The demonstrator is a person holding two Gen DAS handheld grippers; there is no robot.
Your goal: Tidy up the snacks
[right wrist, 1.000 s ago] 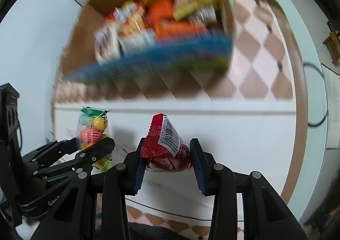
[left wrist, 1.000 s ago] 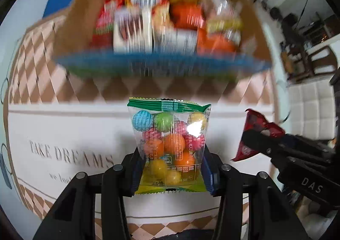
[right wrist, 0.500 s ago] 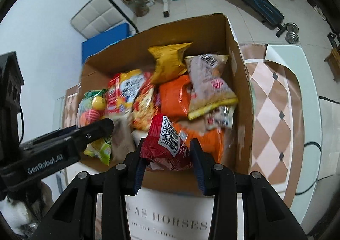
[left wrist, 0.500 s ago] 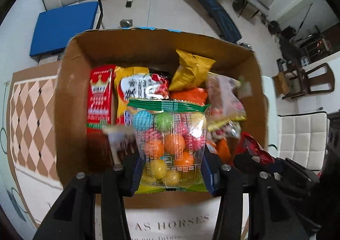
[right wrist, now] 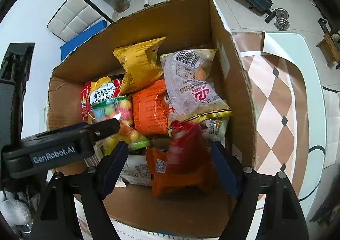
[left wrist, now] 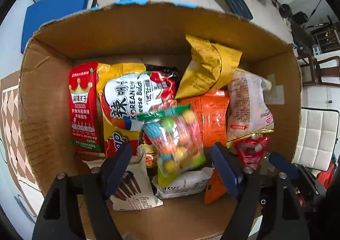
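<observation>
A cardboard box holds several snack packets. My left gripper is open above the box; a clear bag of coloured candy balls is blurred between its spread jaws, free of them, over the pile. It also shows in the right wrist view. My right gripper is open too; the red packet is blurred between its jaws, loose over an orange packet. The red packet shows in the left wrist view.
In the box lie a red carton, a Korean noodle bag, a yellow bag, an orange bag, a pale bag and a Franzzi packet. A checkered tablecloth lies right of the box.
Both grippers moved forward over the box and opened. The candy bag and the red packet left the jaws and are dropping onto the pile.
</observation>
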